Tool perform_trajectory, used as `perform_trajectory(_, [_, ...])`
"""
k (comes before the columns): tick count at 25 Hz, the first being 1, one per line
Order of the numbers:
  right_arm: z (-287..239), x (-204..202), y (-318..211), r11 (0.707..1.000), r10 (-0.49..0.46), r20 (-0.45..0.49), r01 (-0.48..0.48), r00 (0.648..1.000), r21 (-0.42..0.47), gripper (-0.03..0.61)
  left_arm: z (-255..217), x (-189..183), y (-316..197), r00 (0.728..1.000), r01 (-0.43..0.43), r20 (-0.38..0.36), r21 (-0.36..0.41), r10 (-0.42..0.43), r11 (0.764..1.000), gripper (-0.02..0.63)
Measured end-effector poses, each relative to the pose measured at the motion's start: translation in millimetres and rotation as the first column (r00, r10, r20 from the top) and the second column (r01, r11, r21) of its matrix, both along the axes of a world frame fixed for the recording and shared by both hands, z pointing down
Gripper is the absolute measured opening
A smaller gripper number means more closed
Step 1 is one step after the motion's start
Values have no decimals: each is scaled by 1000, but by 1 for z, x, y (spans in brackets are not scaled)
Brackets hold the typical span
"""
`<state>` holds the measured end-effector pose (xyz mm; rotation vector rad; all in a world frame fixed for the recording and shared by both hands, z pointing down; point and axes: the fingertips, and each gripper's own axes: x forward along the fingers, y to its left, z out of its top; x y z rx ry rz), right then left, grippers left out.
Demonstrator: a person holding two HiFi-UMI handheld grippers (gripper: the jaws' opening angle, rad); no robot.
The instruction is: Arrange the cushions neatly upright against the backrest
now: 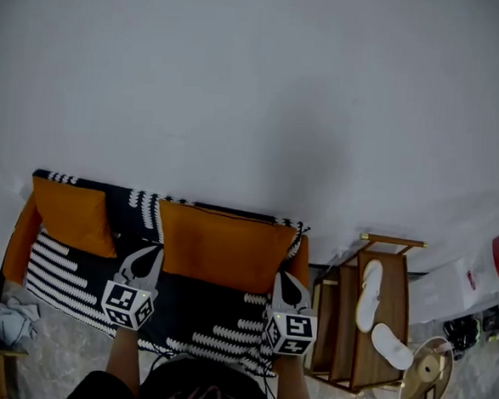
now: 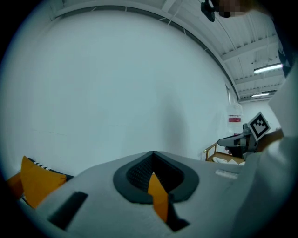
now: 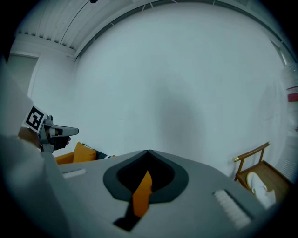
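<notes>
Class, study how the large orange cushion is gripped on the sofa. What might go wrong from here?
1. The left gripper and right gripper each pinch only a thin fold of the large orange cushion; it may slip free.
2. Both grips are at its lower edge, so its top could flop forward off the backrest.
3. The right gripper works near the wooden rack and might knock it.
</notes>
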<state>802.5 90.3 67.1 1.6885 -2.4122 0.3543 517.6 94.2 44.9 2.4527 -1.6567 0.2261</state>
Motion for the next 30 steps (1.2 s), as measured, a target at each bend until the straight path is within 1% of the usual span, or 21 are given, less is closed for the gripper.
perform_trajectory(9, [-25, 32, -1, 999, -12, -12, 12, 1000, 43, 14, -22, 28, 3, 1000, 3, 15, 32, -4, 999, 1])
perform_trajectory(11, [-27, 35, -3, 999, -17, -11, 17, 1000, 47, 14, -24, 33, 3, 1000, 7, 21, 38, -8, 999, 0])
perform_trajectory(16, [-36, 41, -7, 998, -20, -17, 21, 1000, 56, 14, -31, 38, 4, 1000, 13, 8, 49, -13, 999, 0])
perform_trajectory(20, [-41, 36, -11, 997, -4, -37, 7, 999, 72, 12, -35, 29, -1, 1000, 7, 8, 64, -8, 998, 0])
perform_trajectory(24, [-46, 29, -12, 996, 31, -50, -27, 998, 80, 12, -44, 19, -6, 1000, -19, 8, 80, 19, 997, 2])
perform_trajectory(30, [-59, 11, -18, 993, 53, -53, -47, 997, 106, 12, -56, -3, -19, 999, -54, 1, 92, 55, 994, 3])
